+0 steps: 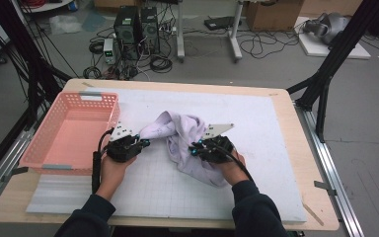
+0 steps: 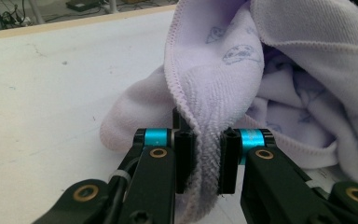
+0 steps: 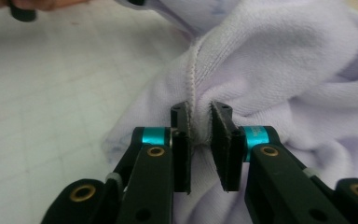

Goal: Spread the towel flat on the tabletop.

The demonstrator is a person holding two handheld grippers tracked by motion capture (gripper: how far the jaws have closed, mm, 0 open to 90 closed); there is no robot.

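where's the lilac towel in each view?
High view: the towel lies crumpled mid-table, between the two grippers.
Left gripper view: towel at upper right, its stitched hem clamped in the jaws.
Right gripper view: towel at right, its hem pinched in the jaws.
Shared landmark: the white gridded mat under it.

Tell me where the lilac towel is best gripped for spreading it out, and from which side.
Grip the towel by its stitched hem, coming in low from the person's side. The hem is a firm ridge that stands out of the crumpled heap. Both the left gripper and right gripper already pinch it there.
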